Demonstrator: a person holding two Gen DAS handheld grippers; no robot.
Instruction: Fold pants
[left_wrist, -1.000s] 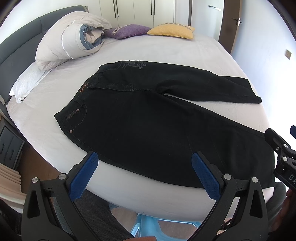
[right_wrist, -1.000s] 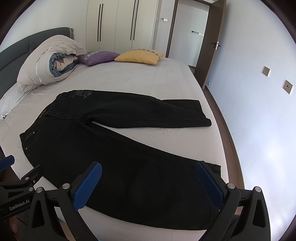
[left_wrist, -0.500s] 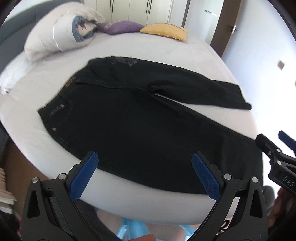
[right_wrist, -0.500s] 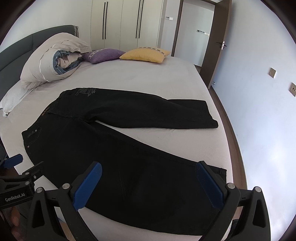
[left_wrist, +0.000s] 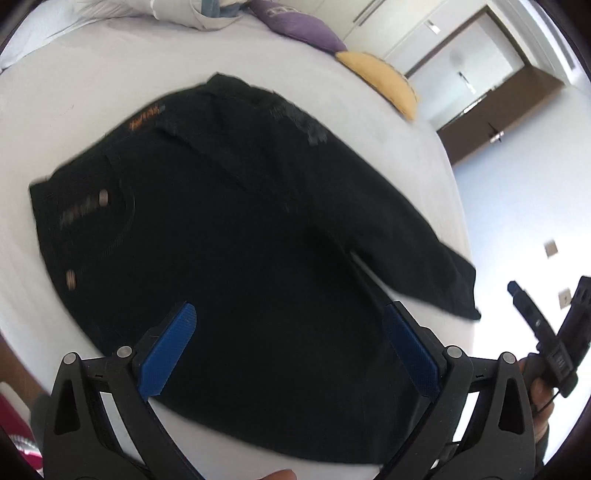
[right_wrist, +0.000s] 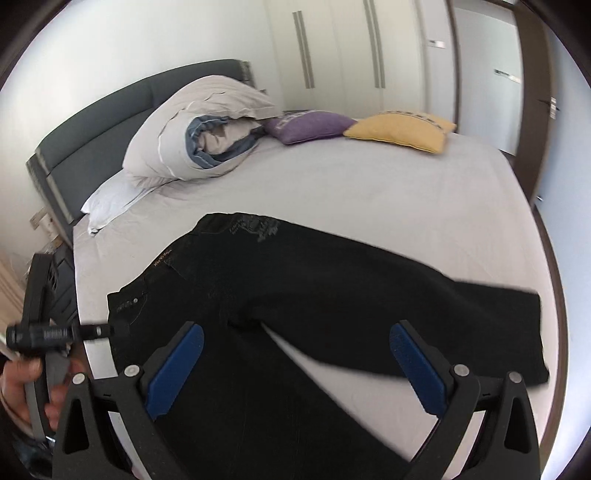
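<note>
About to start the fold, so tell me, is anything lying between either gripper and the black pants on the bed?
Nothing visible is. The pants lie spread flat on the bed. The left gripper and right gripper are both open right over the fabric. The pillows sit far off near the headboard.

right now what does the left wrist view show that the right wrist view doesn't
Only the left wrist view shows the right gripper at its right edge, and the left gripper with its jaws open over the near leg.

Only the right wrist view shows the grey headboard, the rolled duvet, the white pillow and the left gripper from the side.

Both show the black pants spread flat, legs apart, on the white bed, with the purple cushion and yellow cushion at the far end.
</note>
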